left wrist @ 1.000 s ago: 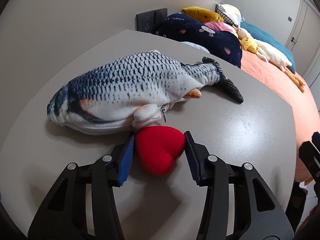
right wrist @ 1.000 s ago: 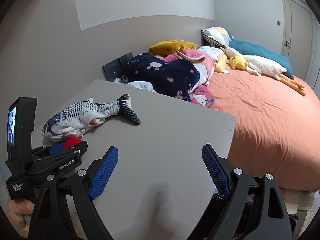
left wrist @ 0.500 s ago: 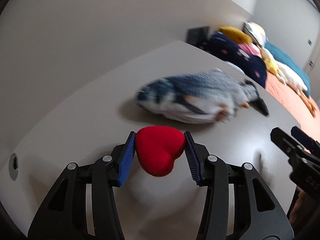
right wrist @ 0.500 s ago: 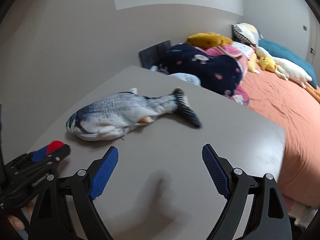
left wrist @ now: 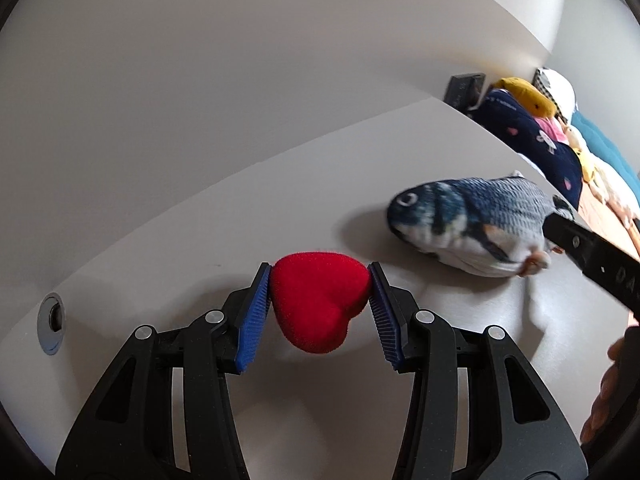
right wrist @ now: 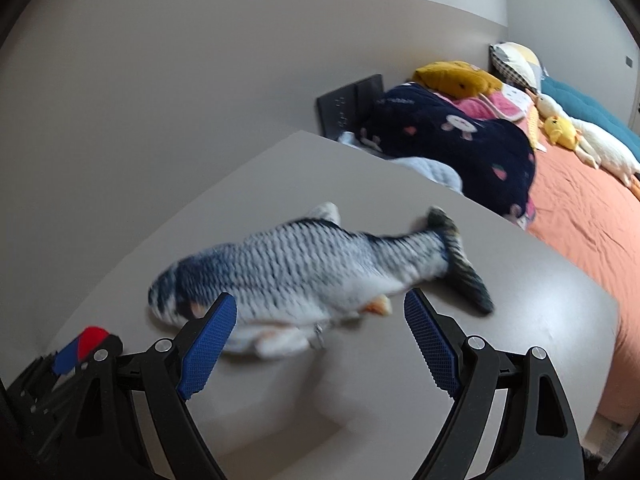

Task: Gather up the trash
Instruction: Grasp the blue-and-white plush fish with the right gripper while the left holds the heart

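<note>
My left gripper [left wrist: 318, 307] is shut on a red plush heart [left wrist: 318, 306] and holds it above the grey table [left wrist: 208, 232]. The heart [right wrist: 93, 336] and the left gripper [right wrist: 76, 354] also show at the lower left of the right wrist view. A grey-blue plush fish [right wrist: 312, 276] lies on the table; it shows at the right in the left wrist view [left wrist: 472, 228]. My right gripper [right wrist: 320, 338] is open and empty, its blue pads close in front of the fish's belly. Part of the right gripper body [left wrist: 592, 252] crosses the left wrist view.
A round metal grommet [left wrist: 51, 322] sits in the table at the far left. A wall runs along the table's far side. Beyond the table's right edge is a bed with an orange sheet [right wrist: 580, 216], a navy blanket [right wrist: 452, 136] and several plush toys.
My left gripper has lifted the red heart off the table and swung left, away from the fish. My right gripper has moved in toward the fish, still open.
</note>
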Action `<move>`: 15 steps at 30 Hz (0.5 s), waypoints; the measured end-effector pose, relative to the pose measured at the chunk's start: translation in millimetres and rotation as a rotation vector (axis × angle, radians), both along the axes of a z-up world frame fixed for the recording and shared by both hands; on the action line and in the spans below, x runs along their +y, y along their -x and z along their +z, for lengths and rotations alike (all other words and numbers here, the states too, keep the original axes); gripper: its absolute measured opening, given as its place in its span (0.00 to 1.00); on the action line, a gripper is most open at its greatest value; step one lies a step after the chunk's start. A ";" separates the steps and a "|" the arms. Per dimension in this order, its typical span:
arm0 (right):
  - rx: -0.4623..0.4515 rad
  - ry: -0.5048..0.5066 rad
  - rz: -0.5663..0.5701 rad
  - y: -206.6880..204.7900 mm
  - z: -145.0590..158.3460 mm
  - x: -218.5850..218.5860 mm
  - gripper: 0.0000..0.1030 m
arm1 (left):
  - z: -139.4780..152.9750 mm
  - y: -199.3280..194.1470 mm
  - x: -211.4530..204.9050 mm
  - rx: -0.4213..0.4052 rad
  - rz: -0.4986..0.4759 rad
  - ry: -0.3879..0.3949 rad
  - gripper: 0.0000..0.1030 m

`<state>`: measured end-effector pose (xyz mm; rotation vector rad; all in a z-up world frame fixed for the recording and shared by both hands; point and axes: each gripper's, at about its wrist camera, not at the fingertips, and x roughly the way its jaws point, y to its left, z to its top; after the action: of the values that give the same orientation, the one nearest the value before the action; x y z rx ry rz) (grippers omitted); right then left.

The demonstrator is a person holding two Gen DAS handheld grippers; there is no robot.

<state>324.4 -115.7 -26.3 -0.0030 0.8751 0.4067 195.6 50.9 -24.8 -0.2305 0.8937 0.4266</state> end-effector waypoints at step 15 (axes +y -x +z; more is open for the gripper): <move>0.160 -0.024 0.092 -45.4 -35.5 19.6 0.51 | 4.7 9.0 13.0 -0.026 0.021 0.032 0.46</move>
<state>369.7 -96.1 -61.8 0.0113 1.0305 0.5086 186.6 63.9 -20.0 -0.2748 0.8740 0.4283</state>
